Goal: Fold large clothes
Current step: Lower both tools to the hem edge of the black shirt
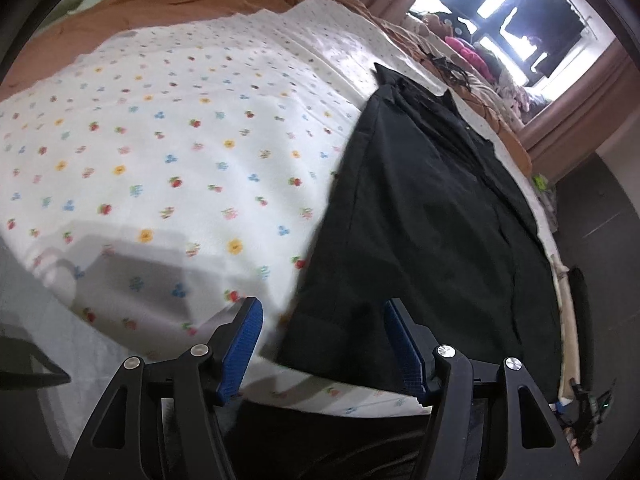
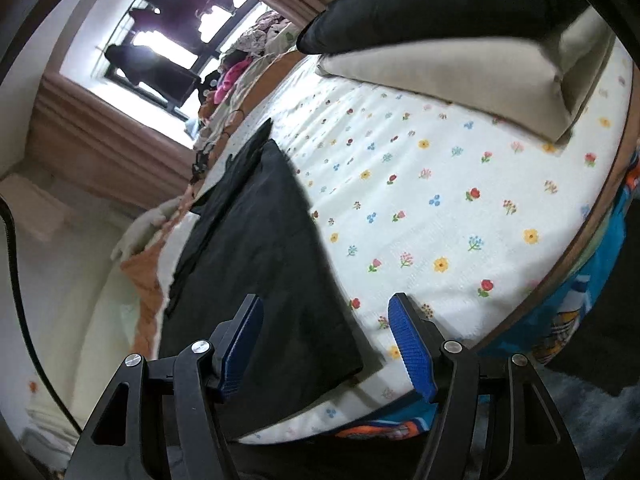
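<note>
left view / garment: black garment (image 1: 420, 216) lies flat on the bed (image 1: 180, 140), lower right of frame; it's already narrowed to a long strip (looks part-folded), so probably laid out for the next fold
left view / axis: long axis runs from bottom centre up toward the upper right, far end pointing at the window (image 1: 520, 8)
left view / near end: hem corner sits low in frame, between the two blue pads
left view / left hand-held gripper (image 1: 322, 344): jaws apart, straddling the garment's left near corner; right pad (image 1: 402, 354) over black cloth, left pad over the floral sheet; no clamp visible, cloth looks undisturbed
left view / why: likely lined up on the corner to pick up the near end
right view / garment: same black garment (image 2: 260, 248), lower left of centre, long axis from bottom centre up toward the window (image 2: 160, 32) at upper left
right view / right hand-held gripper (image 2: 324, 344): jaws apart, straddling the right near corner; left pad over cloth, right pad (image 2: 412, 354) over bare sheet; nothing pinched
right view / clutter: beige folded item (image 2: 460, 76) upper right with a black one (image 2: 420, 4) on top (possibly finished pieces), well apart from the working garment
judgement: both corners bracketed symmetrically; next move probably calls for closing on both, then carrying the near end toward the far end (halves the long axis)
risk: catching sheet along with cloth
</note>
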The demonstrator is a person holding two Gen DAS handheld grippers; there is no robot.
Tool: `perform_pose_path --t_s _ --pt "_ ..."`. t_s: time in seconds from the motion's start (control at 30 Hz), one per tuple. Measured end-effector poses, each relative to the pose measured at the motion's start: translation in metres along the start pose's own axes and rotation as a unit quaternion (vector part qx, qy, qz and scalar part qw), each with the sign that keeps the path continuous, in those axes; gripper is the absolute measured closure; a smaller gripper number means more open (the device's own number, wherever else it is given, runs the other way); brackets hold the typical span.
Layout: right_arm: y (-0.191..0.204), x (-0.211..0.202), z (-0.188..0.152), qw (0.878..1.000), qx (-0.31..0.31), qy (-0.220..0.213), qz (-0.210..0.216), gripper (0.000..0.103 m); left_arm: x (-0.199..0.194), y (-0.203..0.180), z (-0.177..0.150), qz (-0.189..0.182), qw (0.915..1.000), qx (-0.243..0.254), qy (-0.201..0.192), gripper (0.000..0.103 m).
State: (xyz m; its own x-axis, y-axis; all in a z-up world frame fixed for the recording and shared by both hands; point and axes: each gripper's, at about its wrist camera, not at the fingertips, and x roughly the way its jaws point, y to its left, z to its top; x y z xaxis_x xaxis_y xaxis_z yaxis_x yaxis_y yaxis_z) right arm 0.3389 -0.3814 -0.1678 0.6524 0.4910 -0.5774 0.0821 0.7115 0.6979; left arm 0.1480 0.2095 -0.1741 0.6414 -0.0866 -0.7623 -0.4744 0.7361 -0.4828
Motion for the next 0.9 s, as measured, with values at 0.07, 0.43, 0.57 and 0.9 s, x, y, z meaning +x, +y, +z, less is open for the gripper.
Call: perform_pose_path --t_s 0.07,0.43,0.57,0.9 --pt "-0.001 0.001 0.0 1.0 0.008 0.002 0.015 0.036 0.005 0.0 0.003 -0.03 0.9994 -0.015 0.008 0.039" --pt "0.003 0.011 -0.013 0.994 0.032 0.042 0.092 0.036 0.003 0.009 -0.004 -0.129 0.9884 -0.078 0.016 0.039" --pt "0.01 0.017 -0.017 0.995 0.027 0.042 0.091 0.038 0.003 0.008 -0.007 -0.148 0.985 -0.088 0.014 0.039" --pt "0.008 0.034 -0.013 0.995 0.046 0.029 0.078 0.061 0.016 -0.004 0.007 -0.109 0.9895 -0.095 -0.008 0.052"
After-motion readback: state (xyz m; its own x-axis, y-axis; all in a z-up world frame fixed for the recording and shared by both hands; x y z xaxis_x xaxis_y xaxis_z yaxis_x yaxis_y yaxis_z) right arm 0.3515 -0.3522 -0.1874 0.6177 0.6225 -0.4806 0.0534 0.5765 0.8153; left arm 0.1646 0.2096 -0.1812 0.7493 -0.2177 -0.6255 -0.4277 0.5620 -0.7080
